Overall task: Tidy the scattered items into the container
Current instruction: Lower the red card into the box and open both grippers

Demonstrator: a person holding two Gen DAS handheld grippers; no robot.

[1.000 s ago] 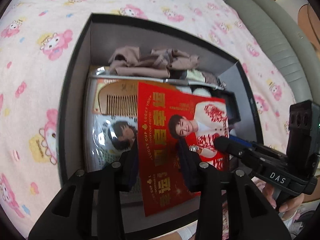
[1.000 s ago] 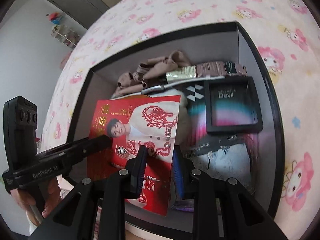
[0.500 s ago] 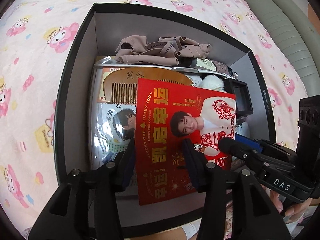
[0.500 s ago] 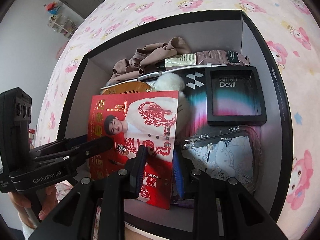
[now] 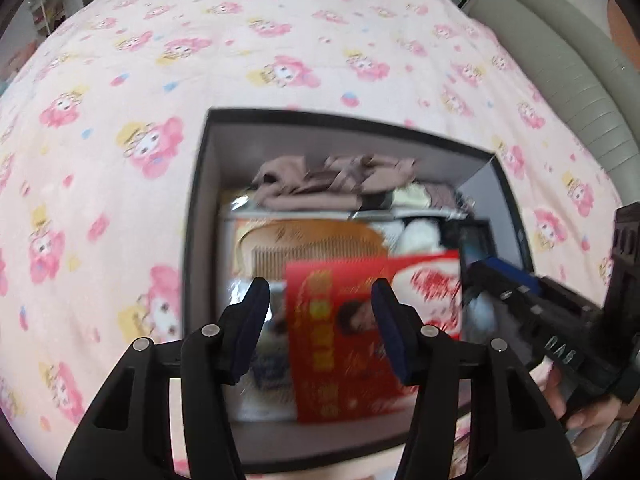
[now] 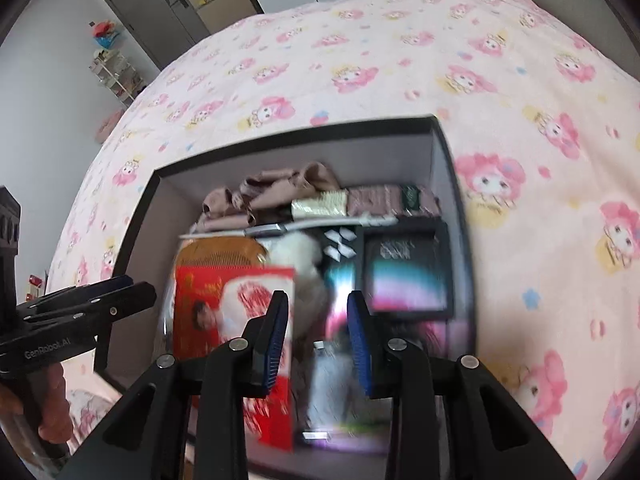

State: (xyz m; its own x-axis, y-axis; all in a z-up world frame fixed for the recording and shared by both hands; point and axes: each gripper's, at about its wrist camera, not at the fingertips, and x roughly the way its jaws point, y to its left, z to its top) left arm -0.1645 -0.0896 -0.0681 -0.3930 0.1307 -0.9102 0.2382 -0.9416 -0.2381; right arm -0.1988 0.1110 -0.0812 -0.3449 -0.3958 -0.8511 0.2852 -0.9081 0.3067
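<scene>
Clearance matters now: with the red card lying inside the box atop the comb, both grippers, left and right, jaws just opening and holding nothing, should lift straight out without snagging it.

Both wrist cameras look steeply down from close above, sharing the open box.

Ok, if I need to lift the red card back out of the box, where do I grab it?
Probably by its near short edge, coming from above on the open front side. The red card lies flat on top of the other items in the box, and that edge overhangs them, so the left gripper could slide one of its fingers under it.
</scene>
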